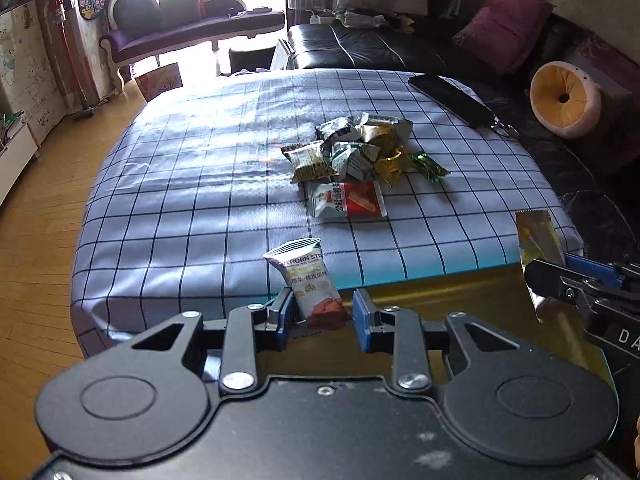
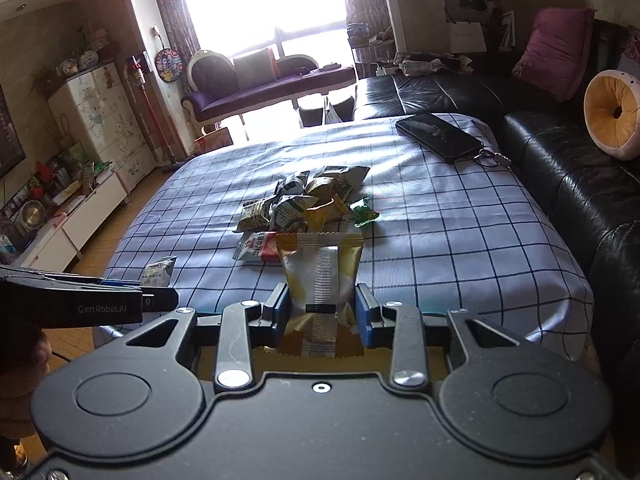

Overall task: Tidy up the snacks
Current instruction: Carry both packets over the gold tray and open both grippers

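We hold one sealed packet in each tool, both low in the frame at the near edge of the table, which is covered with a blue checked cloth. The left tool stands fairly wide, and the white snack packet rests against its left finger; a gap shows at the right finger, so we judge this hold loose and cannot tell whether the packet is truly gripped. The right tool is closed onto the gold packet, with both blue pads pressing the lower half of the pack. We judge these packets to be light, soft, air-filled film, slippery at the face and easy to crush; the contents may break under pressure. Take hold at the flat crimped seam or across the narrow width, with light closing force. The remaining snacks form a pile at the centre of the frame, with a red-and-white packet lying flat just below it. Legible writing: "THORN ST" on the white packet, the start cut off, with Chinese characters we cannot read; "GenRobot.AI" on the left tool body in the right wrist view. A black phone lies at upper right.
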The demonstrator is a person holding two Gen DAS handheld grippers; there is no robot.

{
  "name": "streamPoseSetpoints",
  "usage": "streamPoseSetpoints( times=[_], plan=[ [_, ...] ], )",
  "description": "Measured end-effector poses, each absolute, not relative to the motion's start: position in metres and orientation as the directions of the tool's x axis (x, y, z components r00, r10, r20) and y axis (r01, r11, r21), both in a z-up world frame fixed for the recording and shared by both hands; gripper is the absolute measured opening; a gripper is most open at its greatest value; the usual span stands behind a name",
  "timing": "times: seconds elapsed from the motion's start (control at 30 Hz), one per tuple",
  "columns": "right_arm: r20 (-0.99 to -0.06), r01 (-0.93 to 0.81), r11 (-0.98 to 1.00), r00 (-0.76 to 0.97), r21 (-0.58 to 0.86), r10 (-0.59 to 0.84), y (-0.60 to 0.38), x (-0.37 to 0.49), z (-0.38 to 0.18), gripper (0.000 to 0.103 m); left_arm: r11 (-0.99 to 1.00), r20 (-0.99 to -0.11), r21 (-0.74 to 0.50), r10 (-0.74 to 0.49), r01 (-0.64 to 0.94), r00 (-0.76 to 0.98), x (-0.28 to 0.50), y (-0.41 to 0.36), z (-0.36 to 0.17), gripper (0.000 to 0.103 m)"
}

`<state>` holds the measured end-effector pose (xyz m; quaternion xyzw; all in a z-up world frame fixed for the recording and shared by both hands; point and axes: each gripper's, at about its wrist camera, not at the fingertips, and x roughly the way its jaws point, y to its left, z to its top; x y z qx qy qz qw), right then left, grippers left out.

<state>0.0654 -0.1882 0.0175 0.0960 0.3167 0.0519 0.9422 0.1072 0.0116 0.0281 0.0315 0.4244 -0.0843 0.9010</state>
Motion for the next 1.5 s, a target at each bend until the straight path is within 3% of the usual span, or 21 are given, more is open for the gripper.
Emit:
streamPoseSetpoints(
  times=[0.67,1.5],
  plan=[
    [-0.673,-0.075,0.986,0.723,0.149,0.157,-0.174,0.006,-0.006,0.044,0.985,-0.824,0.054,-0.047,0.162,0.564,0.036,0.009,-0.017,0.032],
    [-0.706,-0.047,0.981,0.688,0.188,0.169,-0.172,0.008,-0.013,0.045,0.983,-0.829,0.073,-0.035,0.169,0.558,0.037,0.004,-0.021,0.038]
  ],
)
